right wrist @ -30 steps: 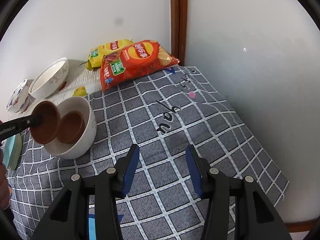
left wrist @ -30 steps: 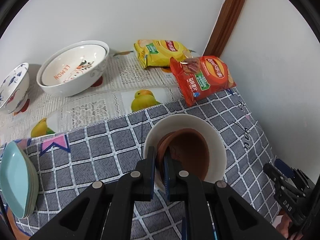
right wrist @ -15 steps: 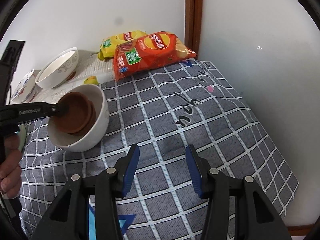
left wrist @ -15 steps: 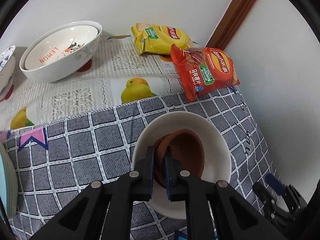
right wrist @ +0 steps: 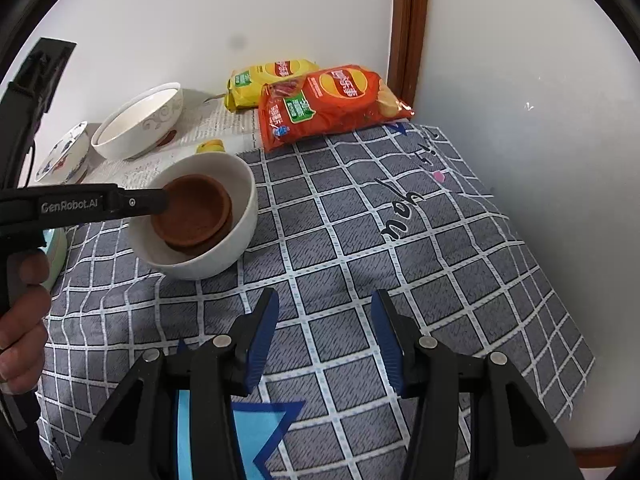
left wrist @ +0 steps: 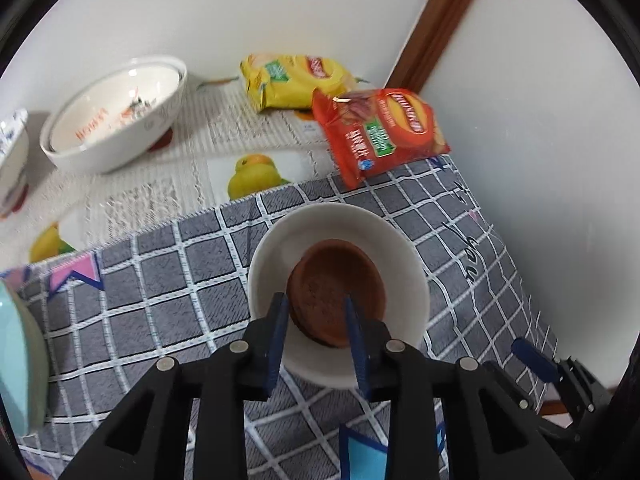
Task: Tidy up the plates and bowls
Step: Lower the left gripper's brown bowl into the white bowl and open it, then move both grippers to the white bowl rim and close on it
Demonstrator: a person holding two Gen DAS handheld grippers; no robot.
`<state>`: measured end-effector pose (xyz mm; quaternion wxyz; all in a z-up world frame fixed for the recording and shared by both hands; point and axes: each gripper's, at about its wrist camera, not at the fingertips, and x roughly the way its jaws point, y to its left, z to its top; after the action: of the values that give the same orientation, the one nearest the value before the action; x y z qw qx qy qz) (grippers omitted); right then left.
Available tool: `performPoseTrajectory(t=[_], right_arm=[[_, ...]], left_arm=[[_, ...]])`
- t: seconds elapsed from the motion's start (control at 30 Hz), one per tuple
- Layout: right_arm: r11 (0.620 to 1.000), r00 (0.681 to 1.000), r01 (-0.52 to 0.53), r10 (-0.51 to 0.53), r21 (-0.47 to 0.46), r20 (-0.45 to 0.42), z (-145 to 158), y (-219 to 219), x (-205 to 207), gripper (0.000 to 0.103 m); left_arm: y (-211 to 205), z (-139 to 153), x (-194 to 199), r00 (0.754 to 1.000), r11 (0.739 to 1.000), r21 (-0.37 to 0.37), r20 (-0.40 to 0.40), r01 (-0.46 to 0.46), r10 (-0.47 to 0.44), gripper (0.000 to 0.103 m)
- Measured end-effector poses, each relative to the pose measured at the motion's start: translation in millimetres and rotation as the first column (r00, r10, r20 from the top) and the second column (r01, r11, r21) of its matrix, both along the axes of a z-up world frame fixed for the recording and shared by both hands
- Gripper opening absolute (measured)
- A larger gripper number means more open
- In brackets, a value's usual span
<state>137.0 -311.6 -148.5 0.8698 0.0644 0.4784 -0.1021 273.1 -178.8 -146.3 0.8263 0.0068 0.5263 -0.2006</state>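
Observation:
A white bowl (left wrist: pixel 404 264) (right wrist: pixel 236 236) stands on the grey checked cloth. Two stacked brown dishes (left wrist: pixel 340 292) (right wrist: pixel 192 212) lie inside it. My left gripper (left wrist: pixel 316 308) is open, its fingertips over the bowl's near rim, either side of the brown dishes' near edge; it shows from the side in the right wrist view (right wrist: pixel 160 200). My right gripper (right wrist: pixel 324 320) is open and empty above the cloth, to the right of the bowl. A large white bowl with orange print (left wrist: pixel 116 116) (right wrist: pixel 140 124) and a blue-patterned bowl (right wrist: pixel 64 152) stand further back left.
A yellow crisp bag (left wrist: pixel 292 80) and a red crisp bag (left wrist: pixel 380 132) (right wrist: pixel 328 100) lie at the back by the wall and brown door frame (right wrist: pixel 408 28). A pale green plate stack (left wrist: pixel 20 364) sits at the left edge. Walls close the back and right.
My left gripper has opened and let go of the brown dish, which now lies on the other brown dish in the white bowl. The right gripper has stayed open, almost still.

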Motion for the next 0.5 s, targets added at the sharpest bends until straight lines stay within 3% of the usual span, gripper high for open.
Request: performPoseTrajectory(t=[0.17, 0.3, 0.43, 0.5], right_arm=[[0.999, 0.998, 0.047, -0.048, 0.018, 0.031, 19, 1, -16, 0.047], [0.997, 0.997, 0.07, -0.07, -0.016, 0.011, 32, 7, -27, 0.048], [0.997, 0.997, 0.073, -0.073, 0.027, 0.006, 44, 15, -41, 0.049], [0.996, 0.997, 0.08, -0.081, 0.035, 0.013, 51, 20, -48, 0.057]], left_arm=[[4, 21, -22, 0.998, 0.999, 0.036, 0.069, 0.002, -0.005, 0.04], [12, 37, -41, 0.993, 0.998, 0.059, 0.118, 0.0, -0.007, 0.04], [25, 51, -64, 0.986, 0.997, 0.077, 0.165, 0.01, -0.023, 0.04], [29, 59, -80, 0.977, 0.994, 0.103, 0.208, 0.02, -0.042, 0.04]])
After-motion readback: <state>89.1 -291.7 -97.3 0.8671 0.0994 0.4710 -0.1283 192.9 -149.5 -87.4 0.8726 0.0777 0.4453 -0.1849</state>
